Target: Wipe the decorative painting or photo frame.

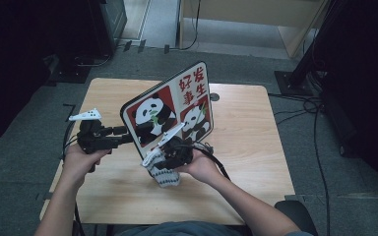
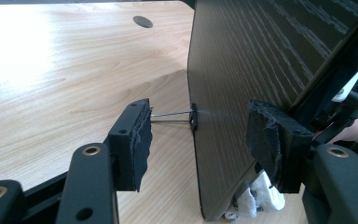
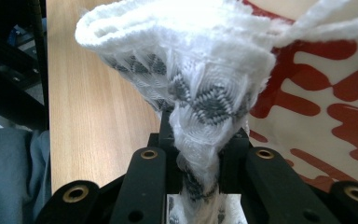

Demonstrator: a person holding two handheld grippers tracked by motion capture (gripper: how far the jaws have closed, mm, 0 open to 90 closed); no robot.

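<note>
We hold the white-and-grey knitted sock [image 3: 200,88] pinched tight in our right gripper [image 3: 200,179], just beside the glossy panda-printed board [image 1: 170,110] standing tilted on the pale wooden table [image 1: 246,142]. Our left gripper [image 2: 198,140] straddles the board's edge, jaws open, apparently steadying it. Next, we judge, the sock wipes the printed face.

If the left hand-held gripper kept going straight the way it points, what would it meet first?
Probably the panda-printed board held on edge: its dark edge already stands between the open pads of the left hand-held gripper, with a small clip on it. How far off is unclear.
</note>
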